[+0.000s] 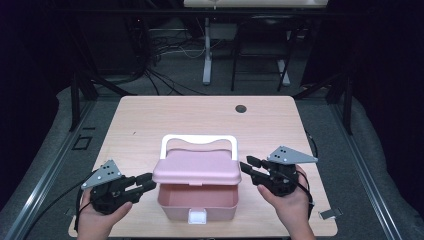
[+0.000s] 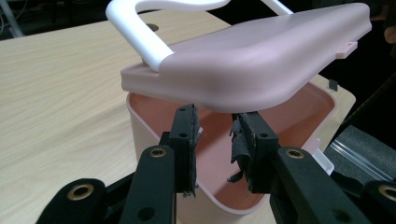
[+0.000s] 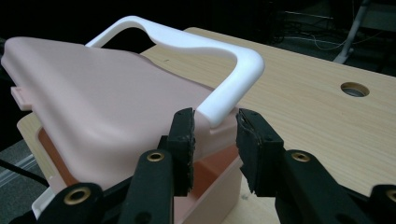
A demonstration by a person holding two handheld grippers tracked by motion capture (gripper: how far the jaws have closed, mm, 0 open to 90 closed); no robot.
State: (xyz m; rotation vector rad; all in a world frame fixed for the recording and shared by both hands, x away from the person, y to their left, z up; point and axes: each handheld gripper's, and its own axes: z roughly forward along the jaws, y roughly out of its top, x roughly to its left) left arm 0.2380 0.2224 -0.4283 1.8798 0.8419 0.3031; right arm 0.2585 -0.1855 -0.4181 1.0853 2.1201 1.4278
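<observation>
- We see the pink box (image 1: 197,197) with its long axis across the table (image 1: 150,120), latch (image 1: 197,216) facing us.
- Its lid (image 1: 196,169) is raised, tilted; the white handle (image 1: 198,140) lies behind.
- It sits between the left gripper (image 1: 150,181) and the right gripper (image 1: 246,165), both released, gripping nothing.

Table (image 1: 150,120) evenly lit from overhead while surroundings fall near black; soft shadow under the raised pink lid (image 1: 197,170); high view slightly soft and low in detail, both gripper views sharp mid-frame, jaws at the bottom edge a little blurred, no glare.
</observation>
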